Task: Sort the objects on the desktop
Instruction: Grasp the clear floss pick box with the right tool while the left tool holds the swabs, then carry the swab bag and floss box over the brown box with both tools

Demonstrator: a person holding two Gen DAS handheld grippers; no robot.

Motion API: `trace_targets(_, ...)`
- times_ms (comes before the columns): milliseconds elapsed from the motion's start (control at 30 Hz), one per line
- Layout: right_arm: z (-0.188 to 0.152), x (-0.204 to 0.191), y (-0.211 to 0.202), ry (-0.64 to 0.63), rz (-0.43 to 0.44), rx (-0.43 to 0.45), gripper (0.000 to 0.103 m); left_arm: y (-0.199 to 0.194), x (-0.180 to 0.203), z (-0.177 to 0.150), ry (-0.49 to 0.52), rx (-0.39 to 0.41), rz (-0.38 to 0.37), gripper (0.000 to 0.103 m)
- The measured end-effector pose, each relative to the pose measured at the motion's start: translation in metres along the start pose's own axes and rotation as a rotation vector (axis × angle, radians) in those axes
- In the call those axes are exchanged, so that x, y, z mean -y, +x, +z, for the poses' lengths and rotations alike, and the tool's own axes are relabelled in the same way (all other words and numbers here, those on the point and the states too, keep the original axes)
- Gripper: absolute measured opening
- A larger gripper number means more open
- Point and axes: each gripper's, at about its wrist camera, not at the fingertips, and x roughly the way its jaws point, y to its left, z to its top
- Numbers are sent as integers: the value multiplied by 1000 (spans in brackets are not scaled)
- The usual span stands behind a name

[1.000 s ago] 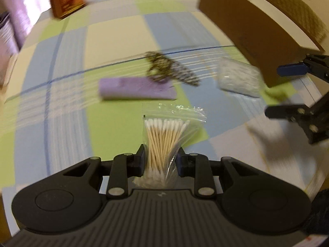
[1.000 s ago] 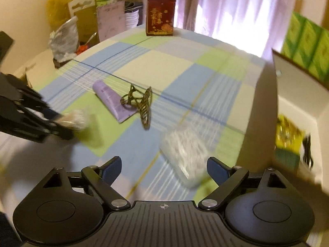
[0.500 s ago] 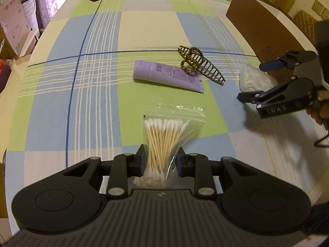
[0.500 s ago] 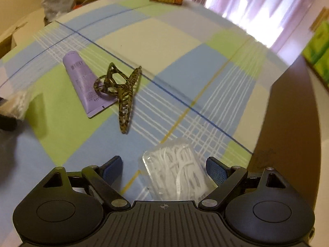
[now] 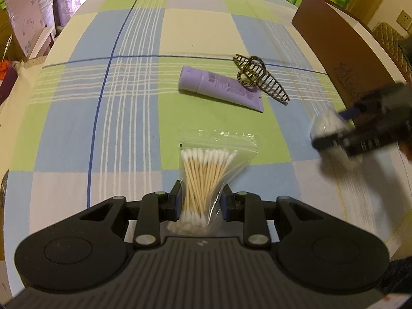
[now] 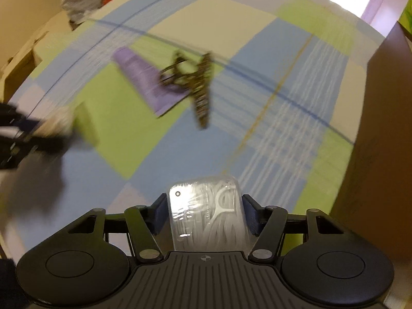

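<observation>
Left wrist view: the left gripper [image 5: 200, 200] has its jaws clamped on the lower part of a clear zip bag of cotton swabs [image 5: 206, 177], held above the checked cloth of the bench [image 5: 77, 128]. Farther out lie a purple tube [image 5: 219, 87] and a tortoiseshell hair claw [image 5: 260, 77], the claw resting partly on the tube's flat end. At the right edge the right gripper [image 5: 332, 131] is blurred, with something pale between its jaws. A brown box wall [image 5: 334, 46] stands beyond it.

Right wrist view: the right gripper [image 6: 204, 211] has its jaws pressed against both sides of a clear packet of white floss picks [image 6: 206, 216], seemingly lifted off the cloth, though blur makes that uncertain. The tube [image 6: 144, 82] and claw [image 6: 195, 85] lie ahead, smeared by motion.
</observation>
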Motion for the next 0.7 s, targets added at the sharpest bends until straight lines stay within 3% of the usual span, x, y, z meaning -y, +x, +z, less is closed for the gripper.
trace_targets(167,-28,-23,-7,-15,-6,63,58,0,3,-1,2,-5,6,24)
trace_targets(433,-56,-25,-15,34,-28,158,59,4,14,3,29,-12,37,28)
trace_targets(700,-78,-30,-29,66,-40,161,54,7,26,2,99,-14,49,29)
